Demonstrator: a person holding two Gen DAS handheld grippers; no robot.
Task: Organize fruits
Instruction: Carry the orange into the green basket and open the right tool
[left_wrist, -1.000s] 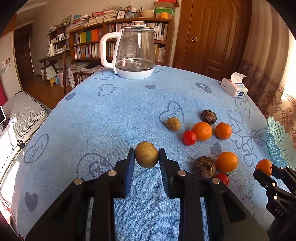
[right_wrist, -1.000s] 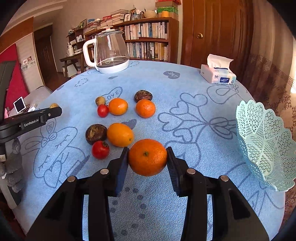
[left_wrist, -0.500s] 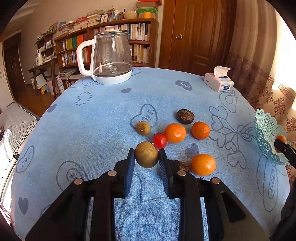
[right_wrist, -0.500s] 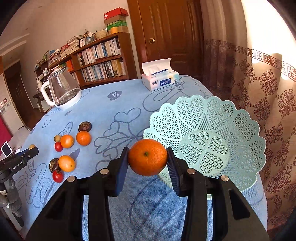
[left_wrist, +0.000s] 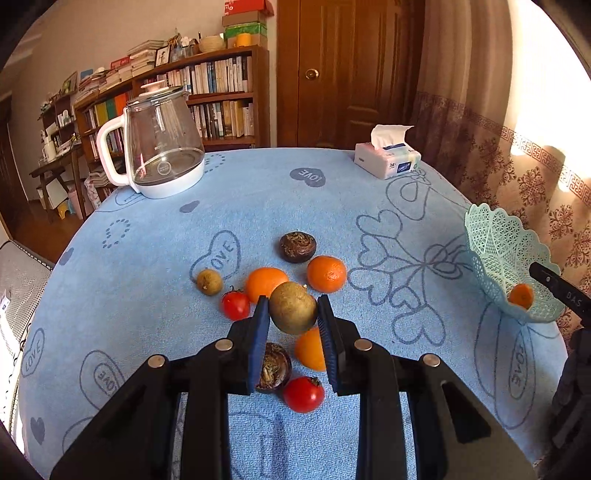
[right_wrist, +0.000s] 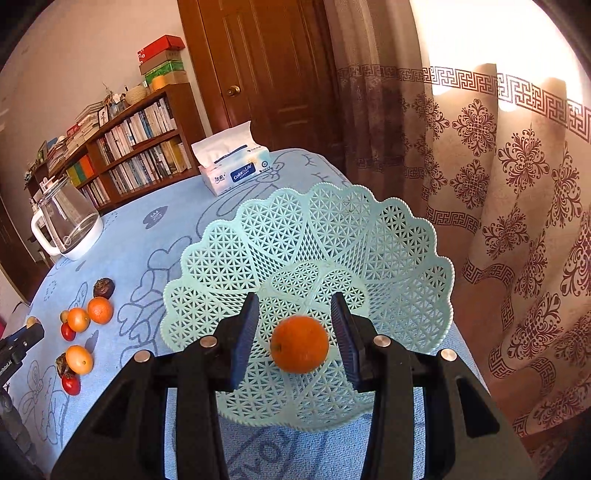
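Orange dropping into basket

Left wrist view: left gripper clamps a brownish-green round fruit above the fruit cluster, ready for carrying across.

Right wrist view: right gripper is opening; the orange sits loose over the mint lattice basket

A glass kettle with a white handle and base stands at ten o'clock on the worktop, which wears a blue towel cloth printed with hearts. A tissue box sits at one o'clock. Behind are a bookshelf, a brown door and patterned curtains.
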